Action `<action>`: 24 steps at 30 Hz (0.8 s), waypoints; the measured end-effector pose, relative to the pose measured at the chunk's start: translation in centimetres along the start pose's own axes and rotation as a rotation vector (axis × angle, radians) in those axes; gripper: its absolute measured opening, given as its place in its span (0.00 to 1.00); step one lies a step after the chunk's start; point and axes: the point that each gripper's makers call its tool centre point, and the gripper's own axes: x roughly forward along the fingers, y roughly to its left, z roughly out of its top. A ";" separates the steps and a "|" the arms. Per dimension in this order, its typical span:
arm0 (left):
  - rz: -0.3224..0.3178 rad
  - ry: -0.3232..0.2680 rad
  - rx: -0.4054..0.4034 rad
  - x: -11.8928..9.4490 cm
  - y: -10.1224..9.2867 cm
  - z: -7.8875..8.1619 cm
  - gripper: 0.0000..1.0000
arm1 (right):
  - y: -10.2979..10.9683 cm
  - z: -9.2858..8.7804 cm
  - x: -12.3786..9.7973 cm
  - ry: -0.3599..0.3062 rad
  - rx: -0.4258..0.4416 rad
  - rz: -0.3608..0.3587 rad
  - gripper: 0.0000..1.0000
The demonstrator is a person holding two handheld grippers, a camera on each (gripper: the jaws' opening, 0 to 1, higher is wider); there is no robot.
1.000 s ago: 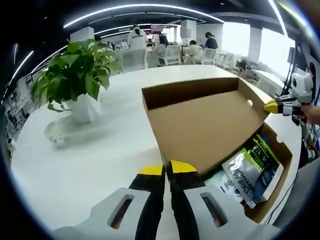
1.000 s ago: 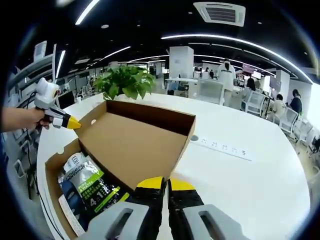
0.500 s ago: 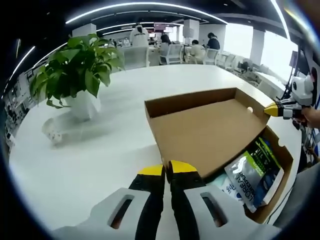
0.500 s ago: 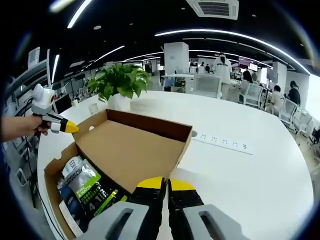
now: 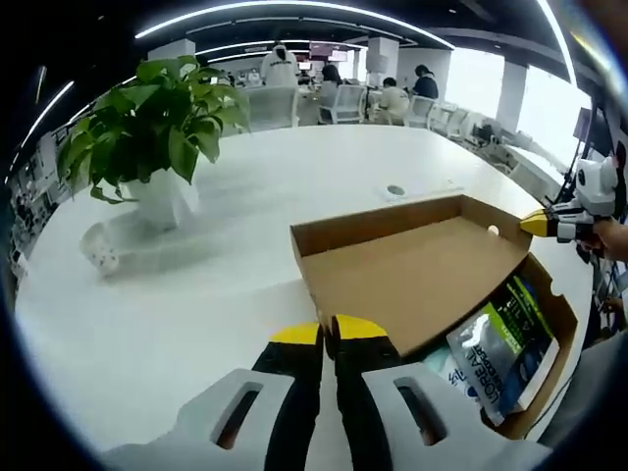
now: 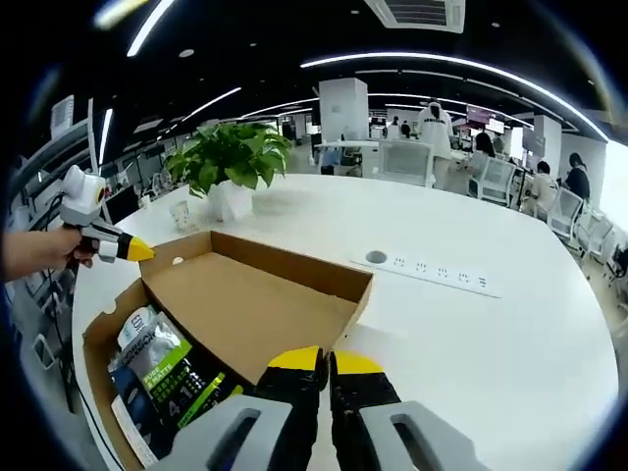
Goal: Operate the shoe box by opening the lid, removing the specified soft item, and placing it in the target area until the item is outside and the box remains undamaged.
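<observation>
Two grippers meet at the shoe box (image 5: 535,324) on the big white table (image 5: 196,304). The left gripper (image 5: 329,332) has its yellow tips pressed shut on the edge of the lid (image 5: 412,275), which is folded back and open. The right gripper (image 6: 319,361) also has its tips pinched together at the lid (image 6: 250,304) edge.

Inside the box lie soft packets (image 5: 496,348). In the left gripper view one packet reads "L'OREAL", with more small writing that is too tiny to read. In the right gripper view the packets (image 6: 162,378) show "4:1" and other words that are cut off by the lid. How many packets there are is hard to tell.

A green plant (image 5: 147,123) in a white pot stands well apart from the box. A power strip (image 6: 432,275) sits in the table.
</observation>
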 end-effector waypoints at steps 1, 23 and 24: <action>0.000 0.001 -0.001 0.1 0.0 0.0 0.03 | 0.0 0.0 0.0 0.001 0.001 0.000 0.00; -0.004 0.001 -0.035 0.4 0.0 -0.2 0.03 | 0.0 -0.3 0.4 0.008 -0.010 -0.006 0.00; -0.005 0.001 -0.036 0.4 0.0 -0.2 0.03 | 0.0 -0.2 0.4 0.007 -0.012 -0.005 0.00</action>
